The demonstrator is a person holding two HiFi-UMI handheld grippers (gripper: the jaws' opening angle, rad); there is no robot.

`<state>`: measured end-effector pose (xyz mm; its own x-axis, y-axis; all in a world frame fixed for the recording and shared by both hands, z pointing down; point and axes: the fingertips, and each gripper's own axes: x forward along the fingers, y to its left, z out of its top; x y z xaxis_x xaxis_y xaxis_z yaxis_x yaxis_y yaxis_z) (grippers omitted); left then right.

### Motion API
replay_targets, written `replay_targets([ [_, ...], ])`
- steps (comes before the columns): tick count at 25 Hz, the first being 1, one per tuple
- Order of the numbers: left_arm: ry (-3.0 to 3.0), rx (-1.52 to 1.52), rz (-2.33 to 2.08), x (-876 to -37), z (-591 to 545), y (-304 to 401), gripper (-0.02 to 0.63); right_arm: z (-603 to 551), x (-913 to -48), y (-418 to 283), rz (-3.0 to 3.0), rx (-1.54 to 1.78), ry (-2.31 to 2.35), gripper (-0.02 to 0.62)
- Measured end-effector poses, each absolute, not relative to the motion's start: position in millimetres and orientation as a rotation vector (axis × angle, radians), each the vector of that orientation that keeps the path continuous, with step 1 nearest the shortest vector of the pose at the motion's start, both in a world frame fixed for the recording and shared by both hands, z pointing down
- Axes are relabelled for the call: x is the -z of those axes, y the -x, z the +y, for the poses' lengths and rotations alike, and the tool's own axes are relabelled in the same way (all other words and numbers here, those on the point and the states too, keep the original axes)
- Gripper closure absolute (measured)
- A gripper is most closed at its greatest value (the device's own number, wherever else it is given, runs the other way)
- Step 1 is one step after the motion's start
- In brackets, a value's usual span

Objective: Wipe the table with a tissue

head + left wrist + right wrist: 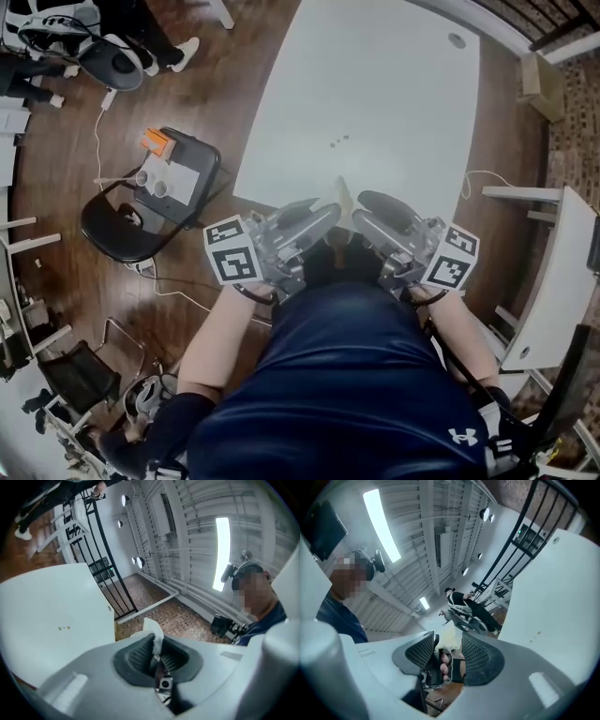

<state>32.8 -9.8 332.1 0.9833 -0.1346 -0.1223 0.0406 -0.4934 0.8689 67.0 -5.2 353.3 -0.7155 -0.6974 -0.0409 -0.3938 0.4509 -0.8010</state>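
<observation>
Head view: left tongs (319, 220) and right tongs (375, 206) level with each other just off near edge of counter (375, 94); tissue (339, 189) poking up over that same edge.

Left gripper view: pressed together on tissue (155, 637), thin white corner standing past pads, clear of counter (51, 620).

Right gripper view: spread, pinching nothing; pale tissue (449, 637) showing beyond gap, off counter's edge.

Judged light, limp, easily torn. Best gripped at a bunched fold, not a single edge.

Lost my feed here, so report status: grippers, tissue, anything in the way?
Left gripper shut on tissue. Right gripper open, nothing gripped. Table ahead, small specks on it; nothing in the way.
</observation>
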Motion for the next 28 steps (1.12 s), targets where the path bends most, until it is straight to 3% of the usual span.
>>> replay_targets([
  [4, -1.993, 0.308, 0.012, -319, -8, -46, 0.577, -8, -339, -60, 2.344, 1.167, 0.697, 0.403],
  [8, -1.909, 0.385, 0.01, -320, -11, -48, 0.561, -13, -344, -68, 2.279, 1.216, 0.645, 0.49],
  [13, -1.938, 0.37, -0.165, -346, -21, -45, 0.459, -22, -367, -87, 2.186, 1.273, 0.733, 0.528],
  [23, -1.917, 0.237, -0.706, -413, -47, 46, 0.502, -107, -487, -159, 2.595, 1.103, 1.666, 0.549],
  [28, -1.872, 0.217, -0.797, -432, -42, 67, 0.518, -140, -537, -175, 2.675, 1.123, 1.879, 0.549],
])
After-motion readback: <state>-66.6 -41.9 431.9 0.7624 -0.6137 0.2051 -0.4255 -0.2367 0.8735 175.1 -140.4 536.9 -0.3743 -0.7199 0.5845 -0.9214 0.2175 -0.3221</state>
